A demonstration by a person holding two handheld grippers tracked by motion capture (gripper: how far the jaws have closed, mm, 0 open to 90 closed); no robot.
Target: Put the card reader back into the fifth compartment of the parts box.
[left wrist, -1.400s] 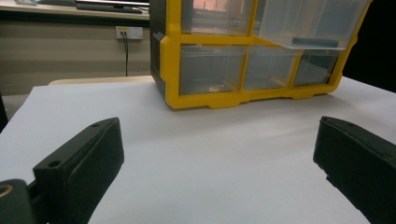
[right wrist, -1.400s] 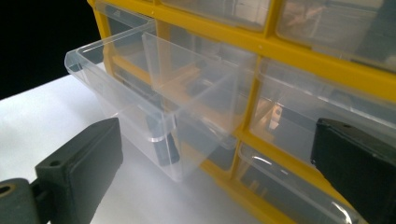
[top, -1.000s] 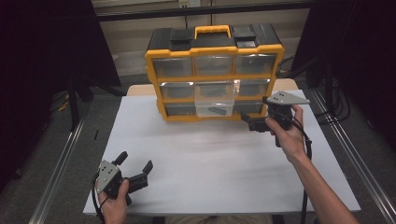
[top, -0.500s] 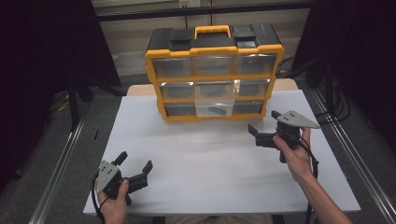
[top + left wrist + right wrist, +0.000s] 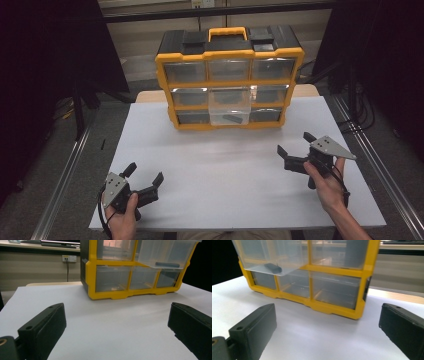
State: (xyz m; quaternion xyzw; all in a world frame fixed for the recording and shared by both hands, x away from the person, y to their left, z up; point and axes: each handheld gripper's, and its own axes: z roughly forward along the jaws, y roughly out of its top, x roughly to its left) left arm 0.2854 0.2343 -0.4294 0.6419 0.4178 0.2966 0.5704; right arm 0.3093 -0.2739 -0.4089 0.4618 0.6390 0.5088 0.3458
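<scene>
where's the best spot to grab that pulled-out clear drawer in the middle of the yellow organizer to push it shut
Probably the front lip of the clear plastic drawer, approached straight from the table side. It juts out of the yellow and black drawer cabinet, so its front wall faces the open right hand-held gripper, the nearer one. A small dark object lies inside.

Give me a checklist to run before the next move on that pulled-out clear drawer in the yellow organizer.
1. Clear plastic drawer in the middle row of the yellow-and-black drawer organizer pulled out: ok.
2. Dark oblong object lying inside that drawer: ok.
3. Right gripper open and holding nothing: ok.
4. Left gripper open and holding nothing: ok.
5. Bare white tabletop between grippers and organizer: ok.
6. What the dark object is: cannot tell.
</scene>
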